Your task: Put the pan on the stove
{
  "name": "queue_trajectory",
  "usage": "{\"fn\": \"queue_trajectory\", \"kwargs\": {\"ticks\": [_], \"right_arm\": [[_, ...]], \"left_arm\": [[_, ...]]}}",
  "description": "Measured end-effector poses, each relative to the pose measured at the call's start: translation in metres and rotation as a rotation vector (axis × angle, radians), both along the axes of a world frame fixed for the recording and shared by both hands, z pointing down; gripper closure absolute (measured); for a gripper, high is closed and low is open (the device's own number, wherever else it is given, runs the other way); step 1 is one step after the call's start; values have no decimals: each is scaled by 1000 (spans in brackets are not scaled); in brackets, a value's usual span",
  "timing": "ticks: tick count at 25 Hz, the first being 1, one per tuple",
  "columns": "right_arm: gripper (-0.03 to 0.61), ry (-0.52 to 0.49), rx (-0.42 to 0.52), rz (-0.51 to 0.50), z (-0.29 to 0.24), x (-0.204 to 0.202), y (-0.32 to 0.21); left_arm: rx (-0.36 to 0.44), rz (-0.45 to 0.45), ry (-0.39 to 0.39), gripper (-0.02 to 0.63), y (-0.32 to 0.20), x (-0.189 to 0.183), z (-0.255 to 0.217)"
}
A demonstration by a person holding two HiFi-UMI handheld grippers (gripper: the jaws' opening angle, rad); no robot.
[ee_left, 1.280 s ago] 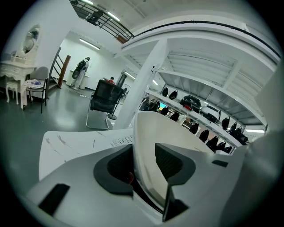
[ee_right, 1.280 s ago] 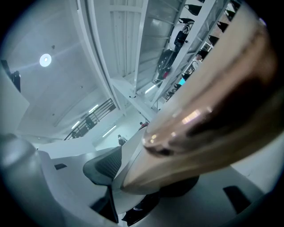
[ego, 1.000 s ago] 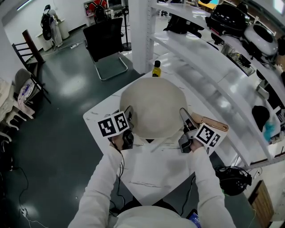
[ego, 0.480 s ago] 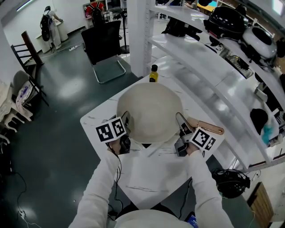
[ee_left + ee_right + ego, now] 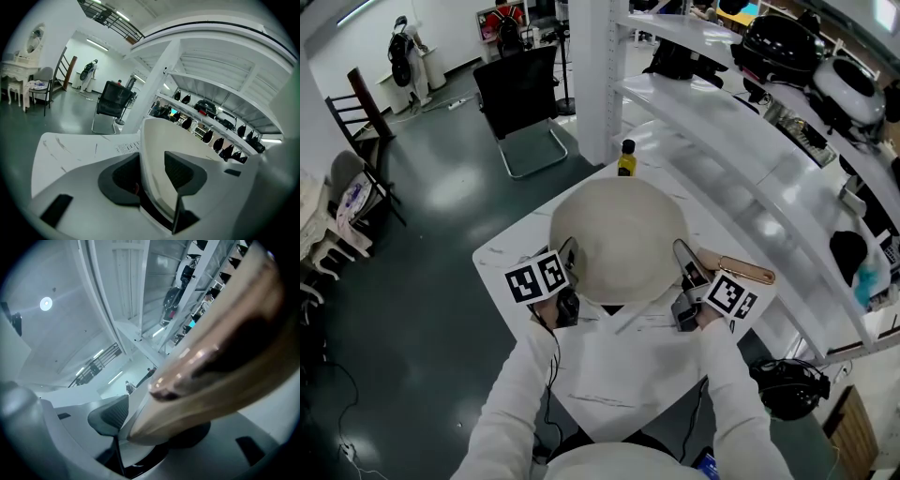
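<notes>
A large cream pan (image 5: 619, 239) hangs over the white table (image 5: 502, 253), turned so that its rounded pale side faces the head view. Its tan handle (image 5: 745, 267) sticks out to the right. My left gripper (image 5: 570, 261) is shut on the pan's left rim. In the left gripper view the thin rim (image 5: 154, 159) runs between the two dark pads of that gripper (image 5: 152, 171). My right gripper (image 5: 684, 267) is shut where the handle joins the pan. The glossy handle (image 5: 211, 371) fills the right gripper view, above that gripper (image 5: 140, 423). The pan hides the table under it.
A yellow bottle with a black cap (image 5: 626, 157) stands at the table's far edge, just beyond the pan. White shelves (image 5: 741, 159) with dark bags run along the right. A black chair (image 5: 520, 89) stands on the floor beyond the table. A black round thing (image 5: 787, 380) lies low right.
The pan and both grippers have shifted only slightly in the head view. Both grips hold as before.
</notes>
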State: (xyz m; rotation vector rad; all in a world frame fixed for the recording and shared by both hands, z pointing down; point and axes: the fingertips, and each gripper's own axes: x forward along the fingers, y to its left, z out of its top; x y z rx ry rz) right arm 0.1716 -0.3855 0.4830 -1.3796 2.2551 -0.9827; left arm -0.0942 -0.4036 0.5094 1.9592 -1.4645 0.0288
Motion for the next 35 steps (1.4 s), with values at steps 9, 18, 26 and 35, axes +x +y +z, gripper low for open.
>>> {"fn": "queue_trajectory", "kwargs": {"ticks": [9,18,26,35], "right_arm": [[299,13,22,-16,-1,-1,1],[281,12,23,-18,-1,2,4],[278,33,26,-12,0,4,14],[276,23,4,1,4,7,29]], "left_arm": [[29,8,-41,439,-1,-1,-3],[28,-2,-41,424,1,-2,-4],[26,-29,-32,410,3,-7,-3],[42,-52,24,405,18,-12,-7]]}}
